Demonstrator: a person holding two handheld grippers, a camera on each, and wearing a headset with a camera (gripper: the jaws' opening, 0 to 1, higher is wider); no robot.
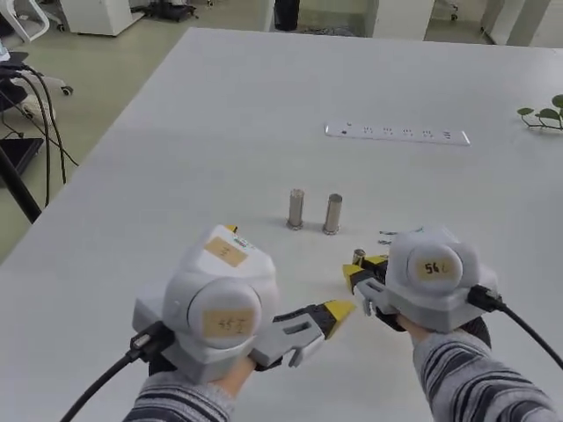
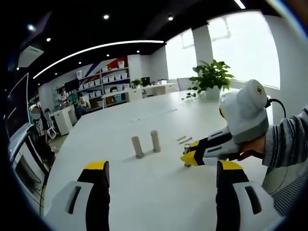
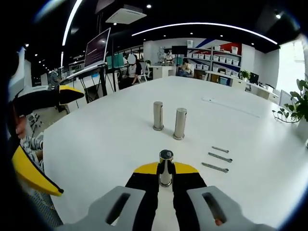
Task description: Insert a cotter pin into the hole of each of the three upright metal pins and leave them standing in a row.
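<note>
The fingers (image 3: 144,185) of the right gripper (image 3: 166,171) are closed on a metal pin (image 3: 166,166). They clamp it low on its shaft, so its rounded top stands upright just above the yellow tips. Whether its base touches the white worktop (image 3: 110,139) cannot be told. The fingers (image 2: 96,179) of the left gripper (image 2: 162,168) are spread wide apart with nothing between them, and they point towards the right gripper's tips from close by.

Beyond the held pin, two other pins (image 3: 158,115) stand upright side by side on the worktop, near each other but not touching, with no cotter pin seen in either. To their right, three cotter pins (image 3: 220,157) lie flat and roughly parallel, apart from all the pins.

In the head view, a white power strip (image 1: 396,134) lies further back, and plant leaves (image 1: 545,114) show at the right edge.
</note>
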